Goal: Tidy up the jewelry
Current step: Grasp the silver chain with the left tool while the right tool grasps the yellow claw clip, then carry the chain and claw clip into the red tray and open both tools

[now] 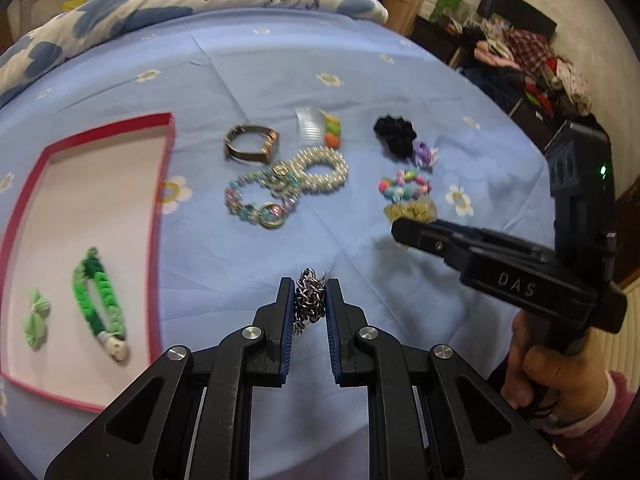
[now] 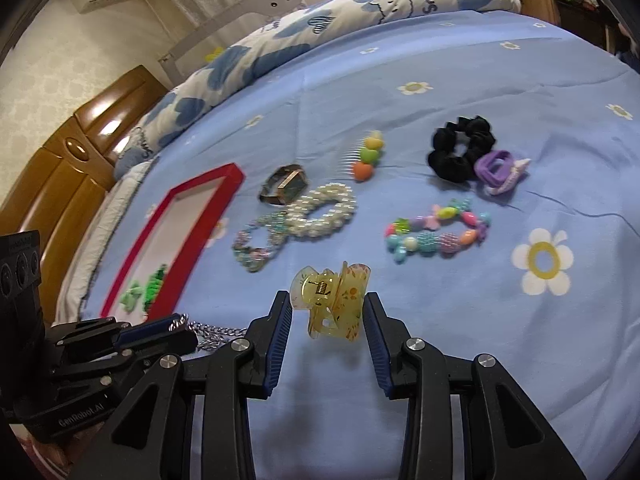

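My left gripper is shut on a silver chain above the blue bedsheet; the chain also shows in the right wrist view. A red-rimmed box lies to its left, holding a green braided bracelet and a green bow. My right gripper stands open around a yellow hair claw, its pads apart from it. Pearl bracelet, pastel bead bracelet, watch, comb clip, black scrunchie, purple tie and colourful bead bracelet lie beyond.
A folded blue-and-white quilt lies along the far side of the bed. A wooden headboard stands at the left. A pile of clothes lies beside the bed at the right.
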Motion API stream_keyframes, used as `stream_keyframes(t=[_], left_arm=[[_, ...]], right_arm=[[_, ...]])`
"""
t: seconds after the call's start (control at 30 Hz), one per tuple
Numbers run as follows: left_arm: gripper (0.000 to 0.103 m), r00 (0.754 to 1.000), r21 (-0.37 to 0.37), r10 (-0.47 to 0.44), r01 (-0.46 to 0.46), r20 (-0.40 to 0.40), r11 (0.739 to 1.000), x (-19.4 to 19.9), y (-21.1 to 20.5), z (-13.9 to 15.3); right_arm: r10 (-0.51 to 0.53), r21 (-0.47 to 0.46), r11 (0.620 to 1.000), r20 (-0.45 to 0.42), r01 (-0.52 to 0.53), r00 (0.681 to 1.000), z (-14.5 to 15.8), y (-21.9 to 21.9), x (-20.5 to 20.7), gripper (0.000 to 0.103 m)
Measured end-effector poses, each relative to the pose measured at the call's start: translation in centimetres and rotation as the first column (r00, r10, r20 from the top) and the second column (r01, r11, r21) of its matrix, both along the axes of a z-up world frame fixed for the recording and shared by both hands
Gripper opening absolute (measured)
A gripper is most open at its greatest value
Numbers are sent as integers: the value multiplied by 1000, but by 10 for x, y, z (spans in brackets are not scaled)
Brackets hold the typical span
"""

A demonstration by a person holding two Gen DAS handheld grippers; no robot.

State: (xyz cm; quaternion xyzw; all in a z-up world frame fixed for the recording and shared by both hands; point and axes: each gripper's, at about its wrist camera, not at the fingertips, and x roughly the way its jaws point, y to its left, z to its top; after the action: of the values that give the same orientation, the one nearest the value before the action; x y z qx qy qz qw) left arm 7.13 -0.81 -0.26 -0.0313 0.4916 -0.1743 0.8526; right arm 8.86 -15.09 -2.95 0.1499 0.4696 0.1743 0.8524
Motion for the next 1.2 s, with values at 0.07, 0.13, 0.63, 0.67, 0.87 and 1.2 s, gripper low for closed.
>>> stream_keyframes(t=[0.07,0.13,0.63,0.67,0.87,1.2], left_arm=[[13,1000,-9,19,-19,13,1000,-3,8,7],[13,999,-21,43,-42,21,999,-5,17,12],[13,970,-60,230,-226,75,972,-22,89,40],[13,967,-62,243,-239,77,969,-22,95,40],[13,946,-75,317,-312,73,947,-22,128,42],[13,913,-71,405,-401,47,913,-14,174,31]], right_arm=[[16,10,1000,9,-16,1000,6,7,-1,37],[30,15,999,16,-30,999,10,12,-2,37],[163,36,986,58,-165,985,32,74,-1,37],[177,39,983,60,-179,982,34,80,0,37],[240,48,969,74,-243,968,41,111,4,37],[346,50,935,87,-351,934,40,175,13,37]])
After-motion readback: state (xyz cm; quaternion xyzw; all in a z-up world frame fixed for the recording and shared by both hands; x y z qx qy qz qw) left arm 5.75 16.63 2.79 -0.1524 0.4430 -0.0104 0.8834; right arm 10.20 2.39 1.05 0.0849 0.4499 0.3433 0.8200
